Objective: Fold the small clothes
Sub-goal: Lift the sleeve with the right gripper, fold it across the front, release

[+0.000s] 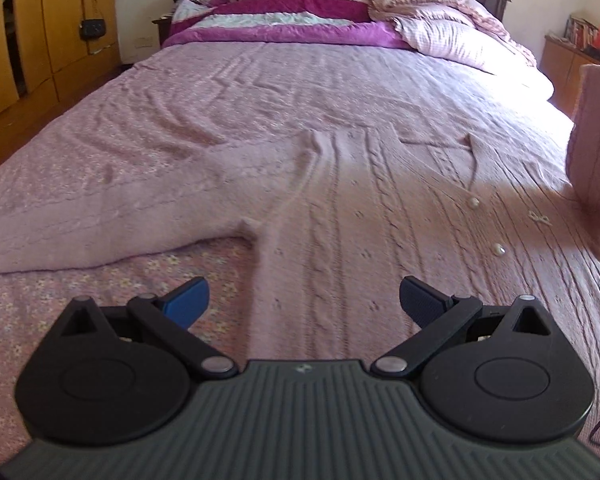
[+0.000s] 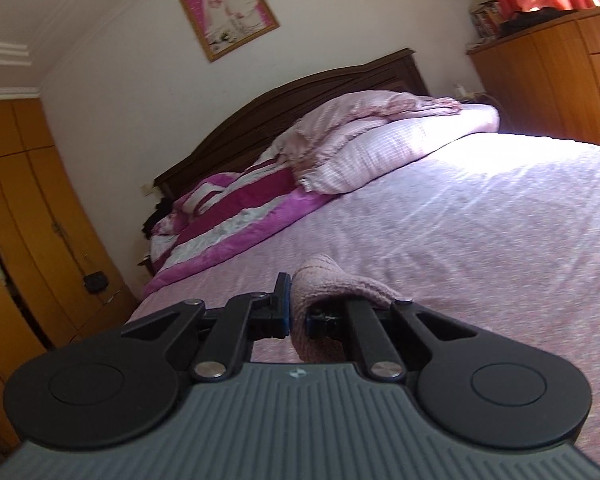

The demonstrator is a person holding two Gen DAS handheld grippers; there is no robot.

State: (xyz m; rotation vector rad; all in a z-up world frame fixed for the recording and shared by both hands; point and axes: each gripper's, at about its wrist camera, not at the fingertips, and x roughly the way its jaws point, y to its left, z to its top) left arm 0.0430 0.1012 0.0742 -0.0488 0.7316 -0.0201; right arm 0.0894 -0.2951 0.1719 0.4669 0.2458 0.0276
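A pink knitted cardigan [image 1: 364, 208] with pearl buttons lies spread flat on the bed, one sleeve stretched out to the left. My left gripper [image 1: 302, 300] is open and empty, low over the cardigan's near hem. In the left wrist view a lifted part of the cardigan [image 1: 596, 136] hangs at the right edge. My right gripper [image 2: 296, 316] is shut on a fold of the pink knit [image 2: 328, 284] and holds it above the bed.
The bed has a pink floral sheet [image 1: 100, 292]. A magenta striped quilt [image 1: 284, 16] and a pale pink duvet [image 2: 380, 140] are piled by the dark headboard [image 2: 284, 96]. Wooden wardrobes [image 1: 32, 40] stand left, a wooden dresser [image 2: 560, 64] right.
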